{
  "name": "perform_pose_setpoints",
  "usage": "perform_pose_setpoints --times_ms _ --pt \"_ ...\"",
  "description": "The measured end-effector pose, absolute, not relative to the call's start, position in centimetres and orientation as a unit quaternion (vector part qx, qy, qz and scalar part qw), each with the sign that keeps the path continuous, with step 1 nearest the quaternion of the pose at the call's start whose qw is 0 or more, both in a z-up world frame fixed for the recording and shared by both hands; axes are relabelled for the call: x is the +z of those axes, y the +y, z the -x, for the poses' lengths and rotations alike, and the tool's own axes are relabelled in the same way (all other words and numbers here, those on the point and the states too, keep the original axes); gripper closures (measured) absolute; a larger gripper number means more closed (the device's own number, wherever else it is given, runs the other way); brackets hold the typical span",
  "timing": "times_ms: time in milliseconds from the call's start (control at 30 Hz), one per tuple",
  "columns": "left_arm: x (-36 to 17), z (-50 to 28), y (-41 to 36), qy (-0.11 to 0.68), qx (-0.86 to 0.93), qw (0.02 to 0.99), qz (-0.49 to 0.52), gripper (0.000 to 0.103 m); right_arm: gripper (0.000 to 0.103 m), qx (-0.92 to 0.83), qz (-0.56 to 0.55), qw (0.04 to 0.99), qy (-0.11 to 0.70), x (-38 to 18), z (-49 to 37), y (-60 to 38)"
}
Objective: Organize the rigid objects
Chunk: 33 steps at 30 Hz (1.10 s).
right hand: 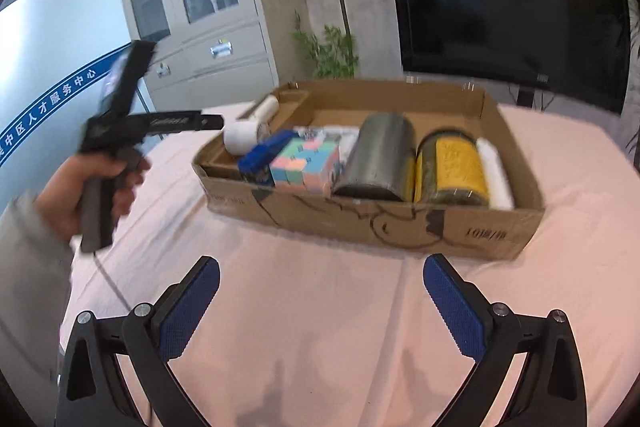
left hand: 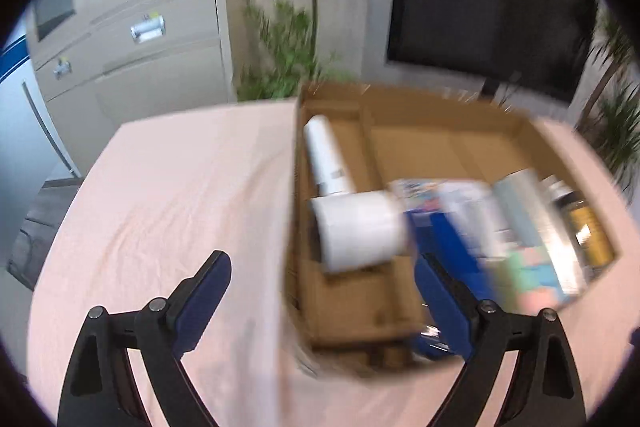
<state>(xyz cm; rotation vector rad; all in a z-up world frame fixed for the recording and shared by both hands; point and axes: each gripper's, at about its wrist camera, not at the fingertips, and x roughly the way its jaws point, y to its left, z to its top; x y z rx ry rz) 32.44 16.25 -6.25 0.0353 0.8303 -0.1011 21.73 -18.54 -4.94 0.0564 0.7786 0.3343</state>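
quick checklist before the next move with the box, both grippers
1. Left gripper open and holding nothing: ok.
2. Right gripper open and holding nothing: ok.
3. Right gripper clear of the box, hovering over bare tablecloth: ok.
4. Left gripper clear of the box: cannot tell, the left view is blurred and one finger overlaps the box edge.
5. Items sit inside the box: white tool, blue box, cube, grey can, yellow jar: ok.
6. Anything loose on the cloth to collect: none seen in either view; beyond that, cannot tell.
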Motion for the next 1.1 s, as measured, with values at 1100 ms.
perform_pose_setpoints --times_ms 1100 --pt "-5.0 -12.3 2.8 0.308 -0.039 0.95 0.026 0.013 0.001 0.073 0.001 0.938 0.34 -4.0 -19.7 -22.5"
